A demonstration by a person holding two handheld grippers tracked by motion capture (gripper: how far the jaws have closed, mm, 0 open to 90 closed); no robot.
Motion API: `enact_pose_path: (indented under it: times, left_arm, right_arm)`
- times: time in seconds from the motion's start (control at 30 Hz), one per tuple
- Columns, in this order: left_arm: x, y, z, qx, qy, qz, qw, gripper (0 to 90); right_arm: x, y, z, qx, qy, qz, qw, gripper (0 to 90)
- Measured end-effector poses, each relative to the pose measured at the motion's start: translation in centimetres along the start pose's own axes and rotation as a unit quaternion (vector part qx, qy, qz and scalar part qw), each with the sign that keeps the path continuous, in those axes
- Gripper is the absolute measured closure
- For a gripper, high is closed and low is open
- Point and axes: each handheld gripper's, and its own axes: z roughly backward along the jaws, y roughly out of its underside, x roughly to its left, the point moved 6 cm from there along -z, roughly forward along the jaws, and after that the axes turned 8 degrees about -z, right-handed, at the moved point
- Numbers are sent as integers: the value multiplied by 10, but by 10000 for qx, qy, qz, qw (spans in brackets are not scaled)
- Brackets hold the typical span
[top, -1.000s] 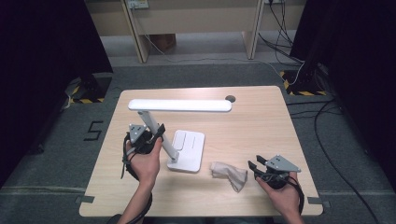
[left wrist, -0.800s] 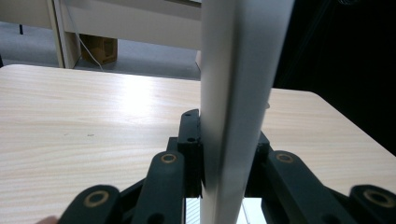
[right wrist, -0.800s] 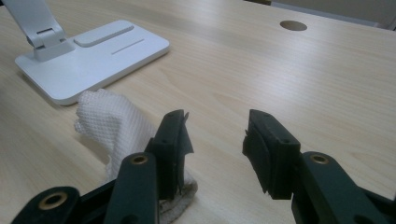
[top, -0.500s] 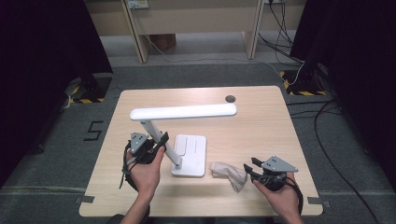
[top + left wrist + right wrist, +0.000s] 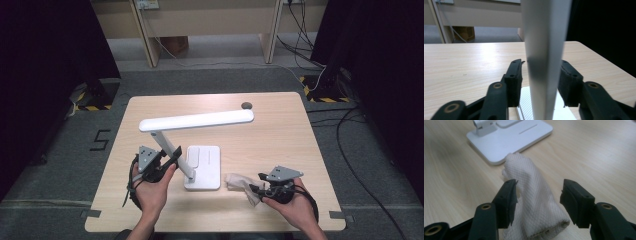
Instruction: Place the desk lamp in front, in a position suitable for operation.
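The white lamp stands mid-worktop, its stem between your left gripper fingers, which have just been opening and now stand clear of it. The cloth lies beside the base, your right gripper fingers spread wide around it, just opened. You're letting go of both; next, back both hands away cleanly.

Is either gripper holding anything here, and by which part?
Nothing is held. The left gripper straddles the lamp arm, the right gripper straddles the cloth; both have just opened.
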Motion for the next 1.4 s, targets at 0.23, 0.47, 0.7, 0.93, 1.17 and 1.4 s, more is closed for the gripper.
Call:
enact_pose_path:
  times: [0.23,0.47,0.7,0.93,1.17,1.4]
  left_arm:
    - [-2,-1,39,-280,99,-369,9989,466]
    - [-24,25,56,84,716,-632,9954,479]
    - [-48,51,39,541,1350,-999,9843,475]
    - [-74,61,16,962,2069,-1498,9620,425]
    - [-90,63,-5,1129,2363,-1672,9505,411]
    - [-98,59,-17,1194,2482,-1982,9407,395]
  right_arm:
    - [-4,3,-16,442,-169,38,9989,445]
    - [-3,11,-29,667,-304,48,9973,442]
    - [-3,17,-35,860,-156,208,9960,459]
    - [-5,17,-37,904,23,507,9946,575]
    - [-8,16,-38,916,171,726,9930,753]
    - [-6,13,-37,936,139,904,9914,802]
